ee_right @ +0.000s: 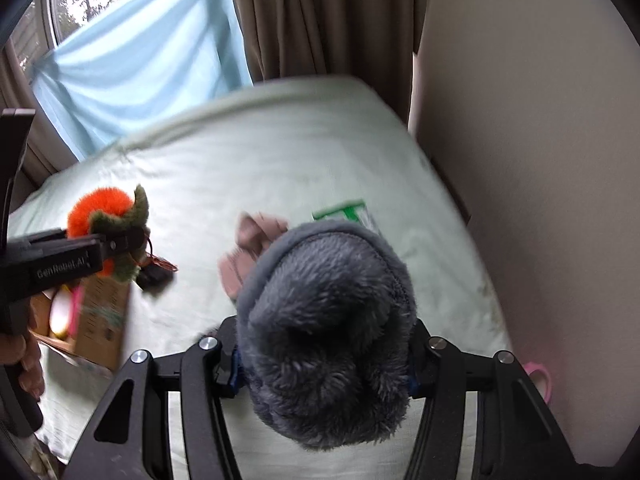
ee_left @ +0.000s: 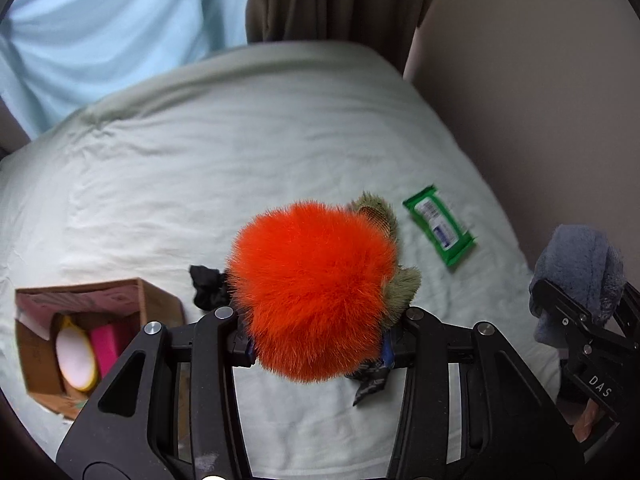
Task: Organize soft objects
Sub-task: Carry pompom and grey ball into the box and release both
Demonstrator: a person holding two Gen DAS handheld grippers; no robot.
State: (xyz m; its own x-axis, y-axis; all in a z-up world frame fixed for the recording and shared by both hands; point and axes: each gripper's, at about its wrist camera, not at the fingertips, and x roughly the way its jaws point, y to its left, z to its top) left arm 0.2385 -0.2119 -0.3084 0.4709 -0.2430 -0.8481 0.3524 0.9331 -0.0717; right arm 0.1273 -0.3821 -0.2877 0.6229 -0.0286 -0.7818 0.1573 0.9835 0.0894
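My left gripper (ee_left: 318, 350) is shut on an orange fluffy plush with green leaves (ee_left: 316, 292) and holds it above the bed. It also shows in the right wrist view (ee_right: 100, 216), held over the cardboard box (ee_right: 102, 312). My right gripper (ee_right: 322, 372) is shut on a grey fluffy soft item (ee_right: 328, 340) above the bed; it also shows at the right edge of the left wrist view (ee_left: 580, 272). The open cardboard box (ee_left: 158, 300) sits on the bed at the left and holds a pink item (ee_left: 106, 344) and a yellow-rimmed white item (ee_left: 76, 354).
The pale green bed sheet (ee_left: 200, 184) fills the view. A green wipes packet (ee_left: 438, 226), a black soft item (ee_left: 208, 286) and a pinkish-brown cloth (ee_right: 248, 248) lie on it. A wall (ee_left: 540, 100) bounds the bed on the right; curtains (ee_left: 332, 0) hang behind.
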